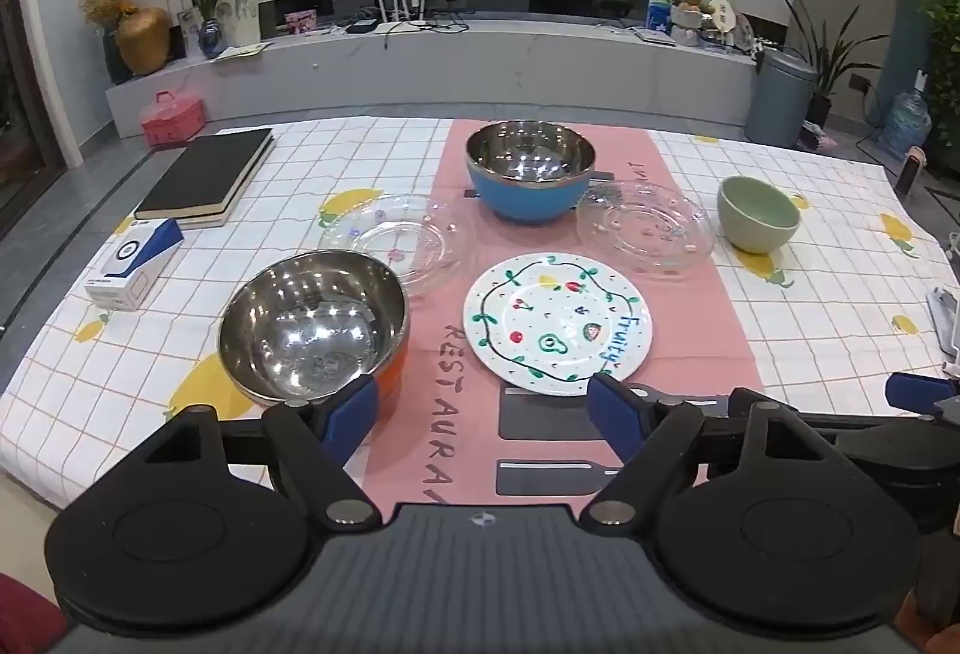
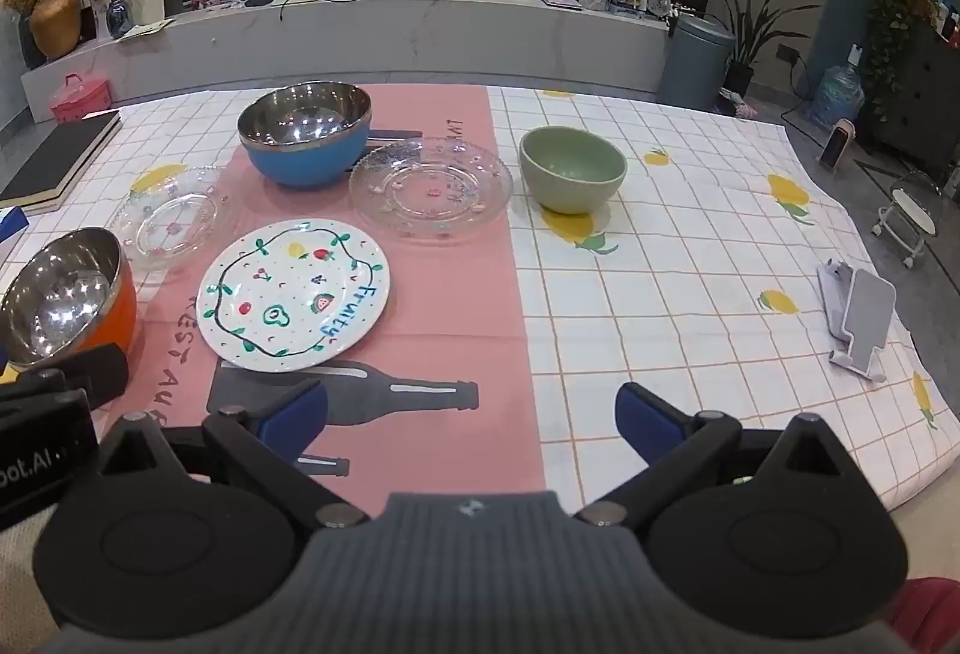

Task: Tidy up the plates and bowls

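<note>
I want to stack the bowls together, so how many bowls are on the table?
3: an orange steel bowl at the near left, a blue steel bowl at the far middle, and a green bowl at the far right. None seems hidden.

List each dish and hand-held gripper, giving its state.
Orange bowl: upright, empty.
Blue bowl: upright, empty.
Green bowl: upright, empty.
Painted plate: flat, empty.
Left hand-held gripper: open, empty.
Right hand-held gripper: open, empty.
</note>
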`<control>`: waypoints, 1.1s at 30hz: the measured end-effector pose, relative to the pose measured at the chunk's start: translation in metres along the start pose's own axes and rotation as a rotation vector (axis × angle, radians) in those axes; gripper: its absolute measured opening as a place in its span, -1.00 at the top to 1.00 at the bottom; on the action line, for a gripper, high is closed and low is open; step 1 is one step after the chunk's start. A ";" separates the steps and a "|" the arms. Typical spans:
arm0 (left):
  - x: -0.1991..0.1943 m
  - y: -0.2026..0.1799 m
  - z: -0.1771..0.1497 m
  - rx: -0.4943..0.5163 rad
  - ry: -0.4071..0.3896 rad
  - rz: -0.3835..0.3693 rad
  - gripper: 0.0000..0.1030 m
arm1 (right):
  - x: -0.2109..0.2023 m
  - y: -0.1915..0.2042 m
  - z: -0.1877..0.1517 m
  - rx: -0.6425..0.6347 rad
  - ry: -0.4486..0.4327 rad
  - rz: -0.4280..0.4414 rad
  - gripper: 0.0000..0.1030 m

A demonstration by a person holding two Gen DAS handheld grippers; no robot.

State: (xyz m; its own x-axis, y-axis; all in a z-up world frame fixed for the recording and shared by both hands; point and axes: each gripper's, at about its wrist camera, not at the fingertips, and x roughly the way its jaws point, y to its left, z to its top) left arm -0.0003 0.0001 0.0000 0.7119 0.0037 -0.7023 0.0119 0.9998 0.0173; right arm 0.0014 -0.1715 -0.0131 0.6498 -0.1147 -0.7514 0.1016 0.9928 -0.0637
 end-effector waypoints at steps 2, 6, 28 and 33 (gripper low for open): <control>0.000 0.000 0.000 0.000 0.007 -0.009 -0.80 | 0.001 -0.001 0.000 0.003 0.001 -0.005 -0.94; -0.001 0.010 0.001 -0.002 0.008 -0.011 -0.80 | -0.001 0.001 0.002 0.002 -0.008 -0.005 -0.94; 0.001 0.001 -0.001 -0.003 0.010 0.023 -0.80 | 0.000 0.000 0.000 0.004 -0.011 0.005 -0.94; 0.001 0.000 -0.001 0.001 0.010 0.022 -0.80 | 0.001 0.000 0.000 0.011 -0.004 0.007 -0.94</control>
State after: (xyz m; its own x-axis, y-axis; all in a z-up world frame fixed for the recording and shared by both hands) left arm 0.0002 0.0003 -0.0014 0.7051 0.0259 -0.7087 -0.0030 0.9994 0.0336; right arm 0.0016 -0.1721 -0.0139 0.6538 -0.1082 -0.7489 0.1057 0.9931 -0.0511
